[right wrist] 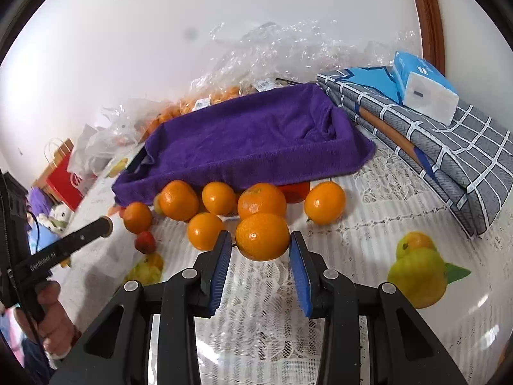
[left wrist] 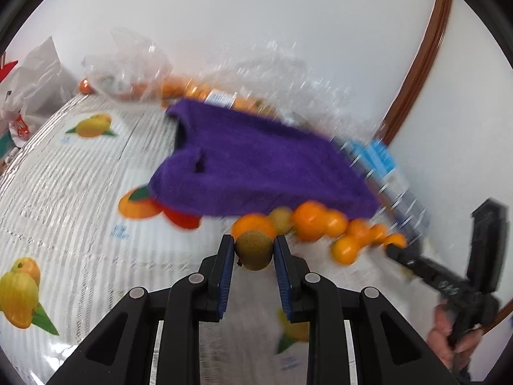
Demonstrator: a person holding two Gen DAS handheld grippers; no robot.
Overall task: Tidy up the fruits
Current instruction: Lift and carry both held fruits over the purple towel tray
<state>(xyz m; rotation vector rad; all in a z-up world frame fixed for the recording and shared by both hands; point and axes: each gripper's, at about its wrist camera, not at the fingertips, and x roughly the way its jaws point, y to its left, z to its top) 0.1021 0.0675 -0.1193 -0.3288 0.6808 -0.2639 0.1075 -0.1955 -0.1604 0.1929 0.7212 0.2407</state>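
Blue-padded fingers of the left tool [left wrist: 253, 250] come first, and they're pinching a brown kiwi [left wrist: 254, 250] right at the tips, pads tight on both sides of it. Just beyond that tool sits a row of oranges [left wrist: 309, 220], with a second greenish-brown fruit [left wrist: 281, 219] tucked among them, all pressed along the near edge of the purple towel [left wrist: 256, 163]. That view is smeared with motion blur, so finer detail is hard to call.

Over to the right tool [right wrist: 260, 240]: its fingers sit against both sides of an orange [right wrist: 262, 236], gripping it at the tips. Directly ahead of it, the orange cluster [right wrist: 261, 200] crowds the front of the towel-draped tray [right wrist: 243, 138]. Off to that tool's left lies a small red fruit [right wrist: 145, 242] on the lace-covered surface [right wrist: 359, 234]. Ahead and to the right, a folded grey checked cloth [right wrist: 449, 147] carries a blue tissue pack [right wrist: 423, 86]. Crumpled clear plastic bags [right wrist: 272, 51] pile up behind the tray, against the wall.
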